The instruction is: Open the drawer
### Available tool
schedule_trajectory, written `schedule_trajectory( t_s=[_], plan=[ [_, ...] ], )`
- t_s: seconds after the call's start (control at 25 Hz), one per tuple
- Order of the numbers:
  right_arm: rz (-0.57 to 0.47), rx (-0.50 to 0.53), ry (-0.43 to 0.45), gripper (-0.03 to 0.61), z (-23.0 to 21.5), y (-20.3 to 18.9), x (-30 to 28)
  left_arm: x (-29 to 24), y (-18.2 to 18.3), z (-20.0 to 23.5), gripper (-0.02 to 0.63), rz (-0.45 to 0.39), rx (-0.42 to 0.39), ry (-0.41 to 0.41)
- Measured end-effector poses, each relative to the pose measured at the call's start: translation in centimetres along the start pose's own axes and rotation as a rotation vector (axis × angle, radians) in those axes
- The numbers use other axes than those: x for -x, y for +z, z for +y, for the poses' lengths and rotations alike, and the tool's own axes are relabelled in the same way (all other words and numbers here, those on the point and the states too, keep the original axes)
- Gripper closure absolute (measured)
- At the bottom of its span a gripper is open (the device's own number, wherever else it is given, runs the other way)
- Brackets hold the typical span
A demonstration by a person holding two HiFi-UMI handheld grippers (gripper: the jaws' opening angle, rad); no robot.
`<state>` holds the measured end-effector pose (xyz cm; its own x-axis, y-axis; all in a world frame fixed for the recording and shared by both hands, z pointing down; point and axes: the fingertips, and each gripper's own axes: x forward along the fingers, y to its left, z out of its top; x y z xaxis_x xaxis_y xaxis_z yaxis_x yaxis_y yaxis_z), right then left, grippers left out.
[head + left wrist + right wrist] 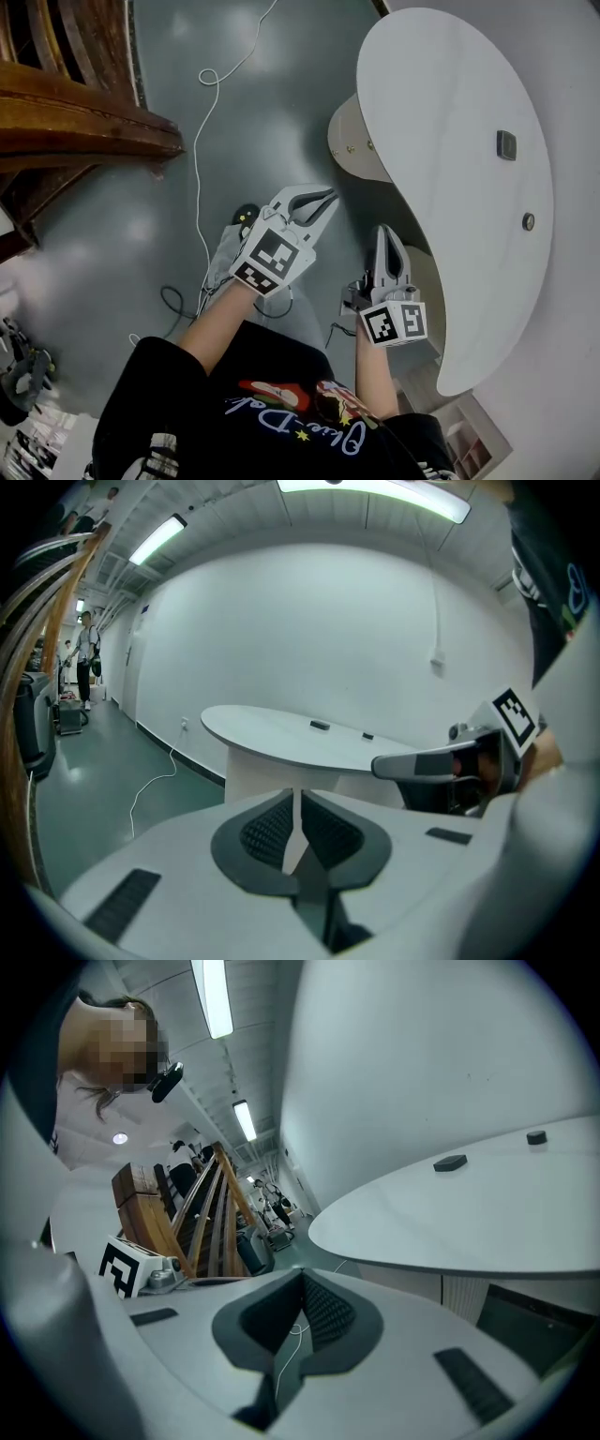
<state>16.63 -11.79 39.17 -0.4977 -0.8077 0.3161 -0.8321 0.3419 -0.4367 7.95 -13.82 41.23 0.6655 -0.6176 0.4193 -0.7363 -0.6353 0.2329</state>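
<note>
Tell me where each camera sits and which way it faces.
Head view: on the person's head, looking steeply down at floor, white table, both forearms, left gripper and right gripper.
Left gripper view: on the left gripper, looking along its shut jaws toward the table; the right gripper shows at right.
Right gripper view: on the right gripper, looking along its shut jaws past the table's edge; the left gripper's marker cube shows at left.
Shared: all three show the table.

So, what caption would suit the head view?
From above: a person holds the left hand-held gripper and right hand-held gripper, both shut, beside a white oval tabletop.
</note>
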Motion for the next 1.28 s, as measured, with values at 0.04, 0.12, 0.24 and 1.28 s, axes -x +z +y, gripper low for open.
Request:
schedule_trajectory(
  t_s=[0.04, 0.12, 0.24, 1.28],
  plan=[
    [0.003, 0.001, -0.009, 0.580, -0.2, -0.4, -0.5, -0.5, -0.6, 0.4, 0.607, 0.004, -0.003, -0.003],
    [0.012, 0.001, -0.022, 0.580, -0.5, -1.2, -1.2, -1.5, -1.7, 1.0, 0.607, 0.017, 0.000, -0.007],
    [0.028, 0.000, -0.039, 0.580, -1.4, -2.4, -2.1, -3.4, -3.1, 1.7, 0.607, 0.025, 0.014, -0.005],
    [0.037, -0.026, -0.108, 0.580, -4.8, -6.3, -5.4, -17.4, -9.2, 6.4, 0.505, 0.106, 0.039, -0.070]
  ],
)
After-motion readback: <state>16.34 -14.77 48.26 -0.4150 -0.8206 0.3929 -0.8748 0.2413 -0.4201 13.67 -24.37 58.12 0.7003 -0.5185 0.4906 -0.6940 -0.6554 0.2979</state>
